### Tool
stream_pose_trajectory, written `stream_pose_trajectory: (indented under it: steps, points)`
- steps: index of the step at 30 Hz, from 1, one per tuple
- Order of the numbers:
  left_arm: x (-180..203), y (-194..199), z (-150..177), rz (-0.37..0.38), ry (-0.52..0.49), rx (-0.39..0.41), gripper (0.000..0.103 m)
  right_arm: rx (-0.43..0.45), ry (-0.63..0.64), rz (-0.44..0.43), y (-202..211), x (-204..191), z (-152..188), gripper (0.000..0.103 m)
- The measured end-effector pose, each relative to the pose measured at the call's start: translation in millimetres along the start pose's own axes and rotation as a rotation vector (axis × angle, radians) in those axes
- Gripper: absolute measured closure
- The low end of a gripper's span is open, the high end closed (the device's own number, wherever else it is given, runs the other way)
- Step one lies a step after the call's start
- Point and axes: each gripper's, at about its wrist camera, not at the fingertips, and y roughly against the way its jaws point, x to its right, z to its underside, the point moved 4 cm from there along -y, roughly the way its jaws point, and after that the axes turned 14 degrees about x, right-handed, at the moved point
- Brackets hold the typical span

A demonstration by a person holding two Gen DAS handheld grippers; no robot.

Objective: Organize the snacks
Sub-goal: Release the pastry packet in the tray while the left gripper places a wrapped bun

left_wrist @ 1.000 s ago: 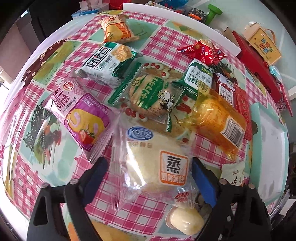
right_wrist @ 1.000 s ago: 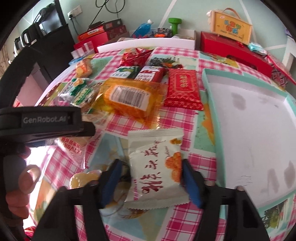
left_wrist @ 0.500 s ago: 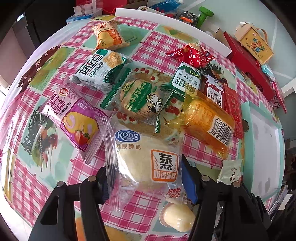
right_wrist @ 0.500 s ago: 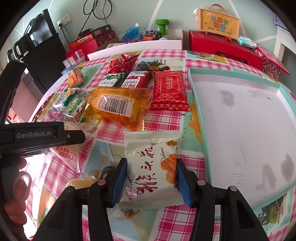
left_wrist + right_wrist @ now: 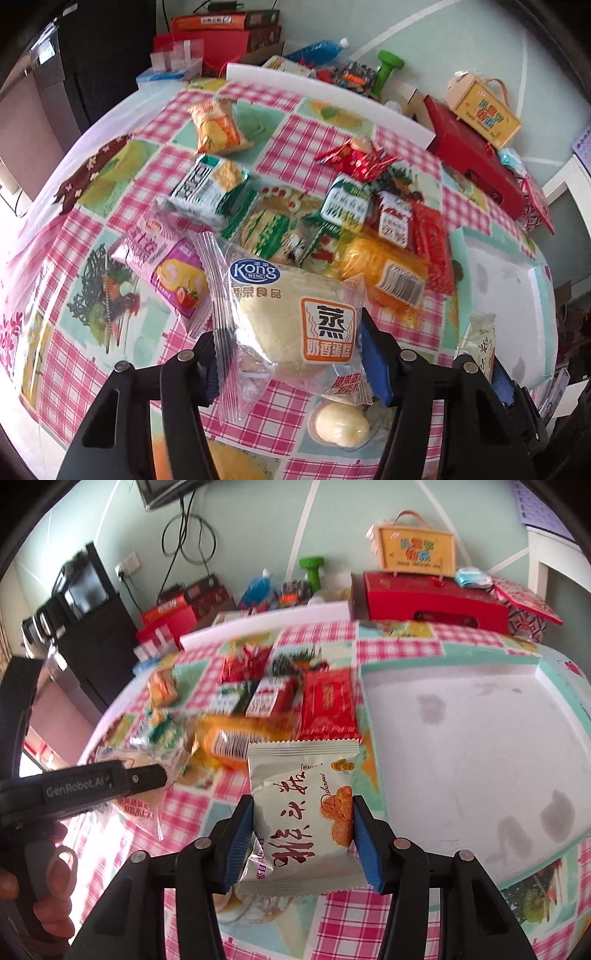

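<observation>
My left gripper is shut on a clear-wrapped steamed cake packet with a Kong label and holds it lifted above the table. My right gripper is shut on a silver-white cookie packet, also lifted; that packet shows at the right of the left wrist view. The left gripper's body shows at the left of the right wrist view. Several more snack packets lie mid-table, among them an orange packet and a pink one.
A large white tray with a teal rim sits on the right of the checked tablecloth. Red boxes and a yellow gift box stand behind it. A small round pastry lies under the left gripper.
Both grippers have closed on their packets and lifted them off the table. Both cameras now tilt up and show more of the back wall.
</observation>
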Motion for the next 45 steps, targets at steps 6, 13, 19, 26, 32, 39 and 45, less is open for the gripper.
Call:
stream_pose_trajectory:
  steps: [6, 13, 19, 26, 32, 39, 45]
  points:
    - [34, 5, -9, 0.067, -0.053, 0.07, 0.04, 0.069, -0.031, 0.13, 11, 37, -21, 0.048]
    - [93, -8, -6, 0.184, -0.119, 0.055, 0.04, 0.125, -0.057, 0.305, 25, 96, -38, 0.048]
    - [147, -17, -8, 0.242, -0.203, 0.071, 0.04, 0.143, -0.102, 0.405, 33, 140, -44, 0.048]
    - [201, -38, -1, 0.292, -0.277, 0.057, 0.04, 0.147, -0.182, 0.509, 35, 191, -45, 0.048]
    - [231, -60, 6, 0.31, -0.297, 0.034, 0.039, 0.132, -0.234, 0.548, 33, 219, -41, 0.048]
    - [259, -78, 14, 0.308, -0.33, 0.017, 0.039, 0.122, -0.275, 0.565, 30, 238, -38, 0.048]
    - [268, -78, 14, 0.291, -0.343, 0.055, 0.01, 0.099, -0.287, 0.579, 28, 245, -36, 0.03]
